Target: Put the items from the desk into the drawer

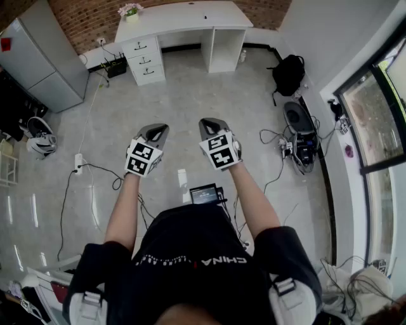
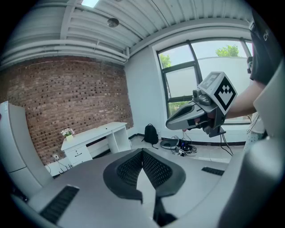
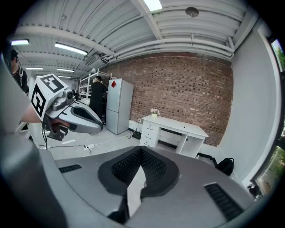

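Both arms reach forward, side by side. The left gripper (image 1: 154, 131) and right gripper (image 1: 212, 126) tilt downward, jaws closed, empty.

White rectangular desk surface (image 1: 181, 16), white drawers (image 1: 144, 60). Red-brown brick wall (image 1: 82, 22), staggered-course pattern. Pale grey glossy floor (image 1: 190, 95). Grey left gripper (image 1: 155, 131) and grey right gripper (image 1: 212, 125): black-and-white square markers. Black fabric backpack (image 1: 288, 73).

Overhead and tongs-level cameras share seemingly far desk (image 1: 184, 16).
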`<action>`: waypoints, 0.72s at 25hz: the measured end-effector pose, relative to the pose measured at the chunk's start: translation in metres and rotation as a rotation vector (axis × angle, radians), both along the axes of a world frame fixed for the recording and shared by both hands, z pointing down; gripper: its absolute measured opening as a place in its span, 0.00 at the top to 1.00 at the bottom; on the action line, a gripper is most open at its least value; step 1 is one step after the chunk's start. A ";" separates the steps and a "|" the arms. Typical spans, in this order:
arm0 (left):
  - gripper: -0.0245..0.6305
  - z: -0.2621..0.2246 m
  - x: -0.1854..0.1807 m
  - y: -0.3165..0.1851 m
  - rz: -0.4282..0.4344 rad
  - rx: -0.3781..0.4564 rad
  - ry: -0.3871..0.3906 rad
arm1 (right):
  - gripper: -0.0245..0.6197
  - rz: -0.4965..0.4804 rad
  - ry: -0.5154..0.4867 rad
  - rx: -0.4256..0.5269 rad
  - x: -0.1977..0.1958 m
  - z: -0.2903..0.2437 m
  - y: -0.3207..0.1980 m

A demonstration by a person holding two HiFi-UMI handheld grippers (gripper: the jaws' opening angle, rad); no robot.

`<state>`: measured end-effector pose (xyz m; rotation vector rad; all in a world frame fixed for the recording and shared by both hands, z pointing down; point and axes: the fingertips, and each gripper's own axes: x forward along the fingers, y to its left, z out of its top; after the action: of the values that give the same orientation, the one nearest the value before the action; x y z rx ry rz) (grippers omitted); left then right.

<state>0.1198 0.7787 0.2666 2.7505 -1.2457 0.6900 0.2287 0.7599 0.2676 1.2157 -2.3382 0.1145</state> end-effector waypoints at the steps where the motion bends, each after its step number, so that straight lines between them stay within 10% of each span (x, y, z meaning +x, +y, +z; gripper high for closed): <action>1: 0.94 0.001 -0.003 -0.002 -0.004 0.002 -0.005 | 0.94 -0.003 -0.001 0.004 -0.002 0.000 -0.002; 18: 0.94 0.019 -0.006 -0.014 -0.019 -0.014 -0.025 | 0.94 0.014 0.005 -0.009 0.009 0.016 -0.010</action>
<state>0.1142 0.7642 0.2858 2.7236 -1.2649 0.7307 0.2374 0.7497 0.2838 1.2268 -2.3225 0.1263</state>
